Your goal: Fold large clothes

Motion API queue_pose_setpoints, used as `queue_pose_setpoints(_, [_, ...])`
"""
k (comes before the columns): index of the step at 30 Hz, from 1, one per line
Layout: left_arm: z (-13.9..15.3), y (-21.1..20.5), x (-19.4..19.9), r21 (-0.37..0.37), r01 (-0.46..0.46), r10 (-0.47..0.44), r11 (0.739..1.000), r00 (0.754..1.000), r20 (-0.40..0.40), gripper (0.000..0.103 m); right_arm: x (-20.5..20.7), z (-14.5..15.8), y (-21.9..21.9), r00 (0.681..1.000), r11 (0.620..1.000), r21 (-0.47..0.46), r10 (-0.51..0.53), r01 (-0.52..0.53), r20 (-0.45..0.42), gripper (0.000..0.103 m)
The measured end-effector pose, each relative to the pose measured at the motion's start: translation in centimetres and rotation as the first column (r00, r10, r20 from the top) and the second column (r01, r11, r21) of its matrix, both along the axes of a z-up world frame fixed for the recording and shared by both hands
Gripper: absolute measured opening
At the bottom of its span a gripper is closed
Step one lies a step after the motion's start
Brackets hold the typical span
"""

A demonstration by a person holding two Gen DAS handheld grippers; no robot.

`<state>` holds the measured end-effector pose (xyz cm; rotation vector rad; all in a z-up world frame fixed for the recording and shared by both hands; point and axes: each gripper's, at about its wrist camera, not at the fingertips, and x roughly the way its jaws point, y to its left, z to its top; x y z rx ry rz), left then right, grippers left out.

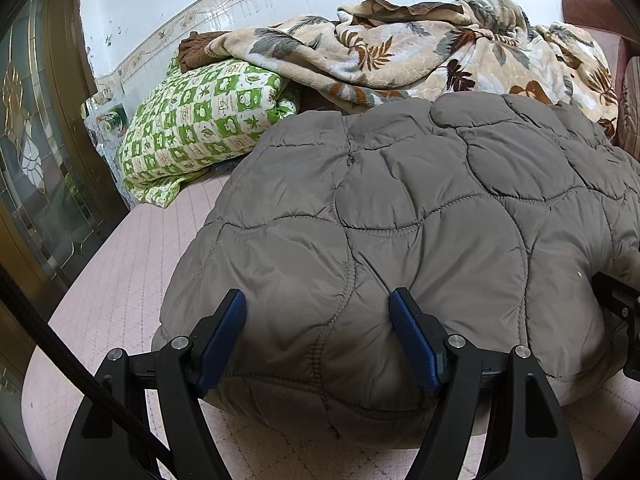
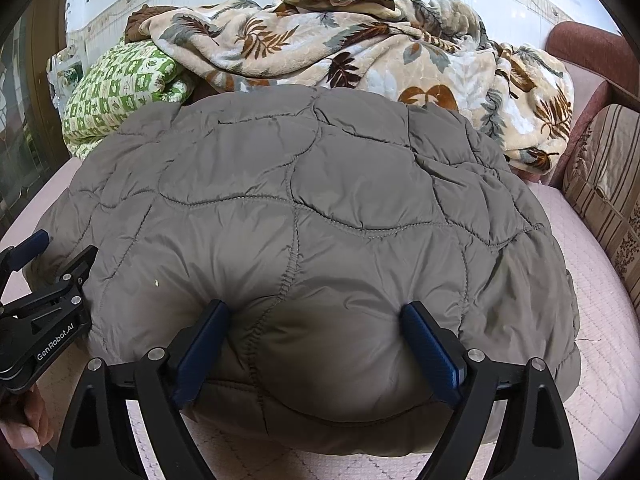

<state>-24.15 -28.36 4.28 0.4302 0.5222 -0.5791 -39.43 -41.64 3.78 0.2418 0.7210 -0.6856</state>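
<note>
My grippers on the jacket point(image 1: 420, 216) – both spread wide

Left gripper point(image 1: 318, 306) and right gripper point(image 2: 316, 316) press its near edge on the bed point(image 1: 120, 280); blanket point(image 1: 400, 52) and quilt point(image 1: 200, 120) piled behind.

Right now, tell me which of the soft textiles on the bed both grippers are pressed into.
The grey quilted jacket, nearest the cameras; the green checked quilt and leaf-print blanket lie behind, untouched.

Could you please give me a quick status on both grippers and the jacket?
Left gripper open, fingers pressed into jacket near edge. Right gripper open, same. Jacket folded in a bundle on pink mattress. Leaf-print blanket heaped behind, not obstructing.
</note>
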Motion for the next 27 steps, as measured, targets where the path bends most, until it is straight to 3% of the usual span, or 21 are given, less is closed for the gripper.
queue_pose_setpoints(17, [0.3,-0.1,-0.3,0.014,0.0,0.0,1.0,1.0,0.021,0.074,-0.1,0.1,0.3,1.0,1.0,-0.012,0.001,-0.001,-0.022,0.093])
queue_pose_setpoints(23, [2.6,2.2,0.4,-0.056,-0.035,0.035,0.998,0.999,-0.003,0.074,-1.9,1.8,0.1,0.999,1.0,0.001,-0.019,0.019,0.036,0.093])
queue_pose_setpoints(27, [3.5,4.1,2.8,-0.083,-0.112,0.109,0.99,0.993,-0.032,0.074,-3.8,2.9,-1.2,0.994,0.997,0.007,-0.071,0.071,0.08,0.093])
